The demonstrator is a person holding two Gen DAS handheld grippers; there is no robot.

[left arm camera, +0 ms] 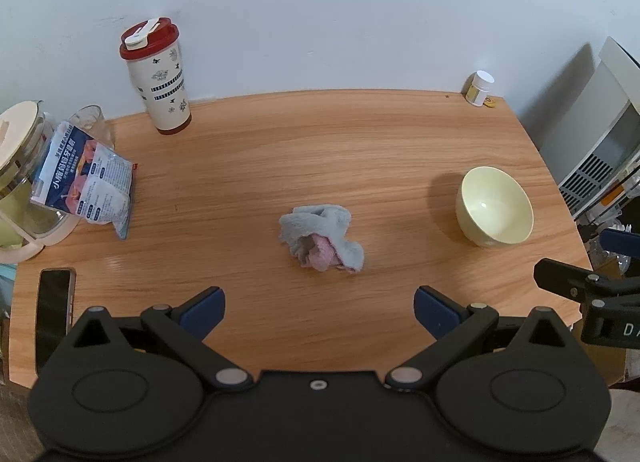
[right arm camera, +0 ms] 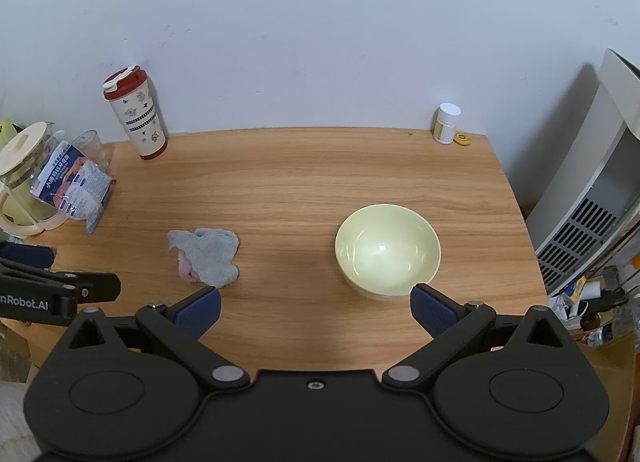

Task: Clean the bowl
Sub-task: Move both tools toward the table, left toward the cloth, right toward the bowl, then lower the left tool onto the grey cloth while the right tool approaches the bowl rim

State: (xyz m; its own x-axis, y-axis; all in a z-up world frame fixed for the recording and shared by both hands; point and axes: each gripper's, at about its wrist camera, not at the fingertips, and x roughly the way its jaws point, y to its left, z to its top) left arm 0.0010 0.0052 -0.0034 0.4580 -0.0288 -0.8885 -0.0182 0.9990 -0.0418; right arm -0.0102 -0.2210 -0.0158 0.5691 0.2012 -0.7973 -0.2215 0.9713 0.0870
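We see the left tongs [left arm camera: 319, 312] spread wide and empty above the near edge of the wooden tabletop [left arm camera: 320, 134], their blue pads [left arm camera: 204, 312] well apart. Straight ahead of them, around the middle of the tabletop, lies a crumpled grey cloth [left arm camera: 322, 236] with a pink patch showing in its folds. To its right, well apart from it, stands the pale yellow bowl [left arm camera: 495, 211], upright and with nothing in it that we can see.

From the right wrist view we find the right tongs [right arm camera: 316, 308] likewise spread wide and gripping nothing. The bowl [right arm camera: 387, 250] sits just beyond their right pad [right arm camera: 434, 312], and whether pad and bowl touch we cannot tell. The cloth [right arm camera: 206, 256] lies to the left, near the left pad.

At the back left, against the white wall [left arm camera: 320, 14], we note a tall tumbler [left arm camera: 158, 76] with a red lid. On the far left a glass kettle [left arm camera: 20, 178] with a cream lid stands behind a printed packet [left arm camera: 90, 182], and a dark phone [left arm camera: 54, 312] lies flat near the front left corner. A small white bottle [left arm camera: 480, 88] stands at the back right corner, and a white appliance [left arm camera: 604, 134] with a vented panel stands beyond the tabletop's right edge.
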